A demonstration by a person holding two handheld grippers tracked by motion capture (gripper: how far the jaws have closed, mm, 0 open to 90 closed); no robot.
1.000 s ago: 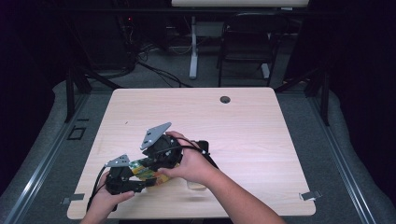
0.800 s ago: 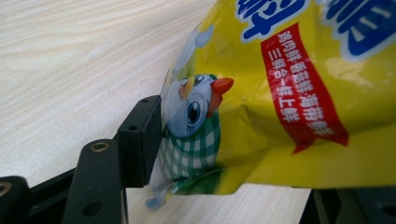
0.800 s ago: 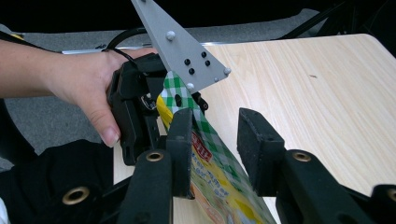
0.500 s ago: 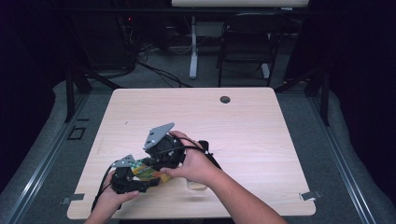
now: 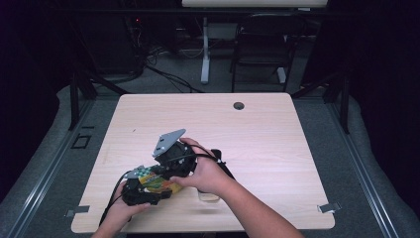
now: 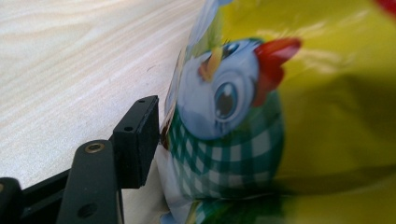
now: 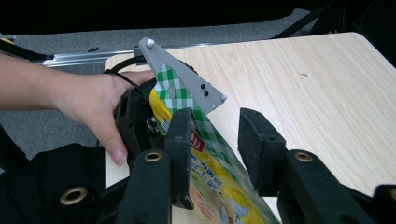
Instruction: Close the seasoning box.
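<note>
In the right gripper view, a glossy yellow plastic snack bag with a green-checked edge point(image 7: 205, 158) is seen lying low over the pale wooden bench point(image 7: 327, 93), running between the half-open jaws of the right hand-held gripper point(image 7: 219, 135), one pad touching it and the other well clear. Its far end seems pinched by the left hand-held gripper point(image 5: 141, 191), though a firm grip can't be confirmed. Pretty light, floppy and slippery by the look of it, so the flat sealed edge is probably best grabbed.
</note>
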